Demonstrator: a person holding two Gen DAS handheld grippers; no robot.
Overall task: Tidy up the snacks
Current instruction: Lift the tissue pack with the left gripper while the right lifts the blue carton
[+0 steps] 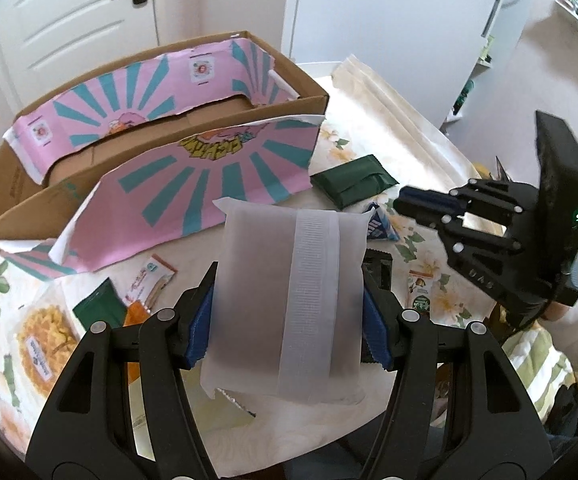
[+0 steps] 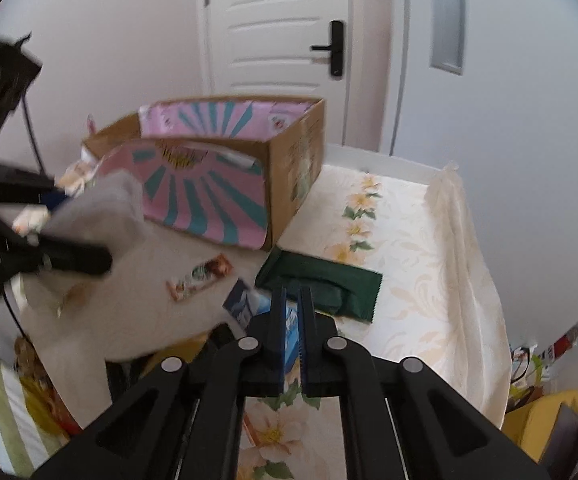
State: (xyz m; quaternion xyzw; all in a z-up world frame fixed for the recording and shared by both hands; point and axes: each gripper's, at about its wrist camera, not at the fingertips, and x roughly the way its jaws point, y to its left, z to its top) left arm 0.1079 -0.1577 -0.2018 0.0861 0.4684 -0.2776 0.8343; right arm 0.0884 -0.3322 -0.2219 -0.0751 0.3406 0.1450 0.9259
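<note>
A frosted white snack pouch [image 1: 289, 300] is being gripped in the left gripper's [image 1: 287, 322] jaws above the bench [image 1: 369, 136], near the cardboard box [image 1: 161, 120]; a blue packet [image 2: 249, 304] is being pinched by the right gripper's [image 2: 292, 316] closed jaws.

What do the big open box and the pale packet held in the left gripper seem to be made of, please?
Box: brown corrugated cardboard, matte, judging by its raw brown edges and walls, lined with torn glossy pink-and-teal printed paper. Pale packet: probably frosted, translucent plastic film; a ribbed seam strip runs down its middle and dark contents show through faintly.
</note>
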